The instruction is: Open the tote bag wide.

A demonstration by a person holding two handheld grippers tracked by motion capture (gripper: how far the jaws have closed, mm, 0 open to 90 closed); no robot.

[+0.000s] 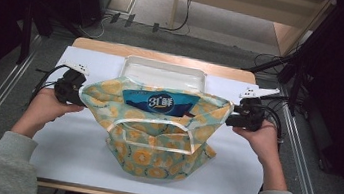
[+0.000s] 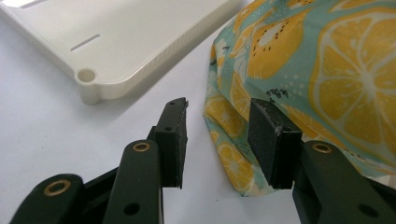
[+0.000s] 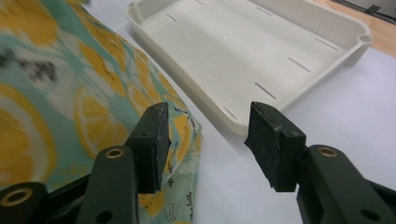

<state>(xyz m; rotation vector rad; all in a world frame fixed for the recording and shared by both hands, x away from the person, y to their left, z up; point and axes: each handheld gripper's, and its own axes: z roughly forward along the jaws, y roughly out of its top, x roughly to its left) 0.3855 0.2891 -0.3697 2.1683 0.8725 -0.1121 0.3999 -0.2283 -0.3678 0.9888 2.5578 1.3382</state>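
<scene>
A teal cloth bag (image 1: 155, 135) printed with lemon slices lies on the white table, its mouth spread wide between my two grippers. Inside the mouth a blue packet (image 1: 159, 104) with white lettering shows. My left gripper (image 1: 81, 96) sits at the bag's left corner. In the left gripper view the bag (image 2: 327, 70) has its corner between the jaws of that gripper (image 2: 217, 140); the pads stand apart and do not pinch it. My right gripper (image 1: 230, 119) is at the right corner. In the right gripper view the bag (image 3: 56, 93) reaches the left pad of that gripper (image 3: 208, 140), while the other pad is free.
A shallow white plastic tray (image 1: 163, 70) stands just behind the bag, also close to the jaws in the left gripper view (image 2: 140, 37) and the right gripper view (image 3: 243, 51). A white sheet (image 1: 66, 154) covers the table, whose wooden edge shows at the back. Cables trail off both sides.
</scene>
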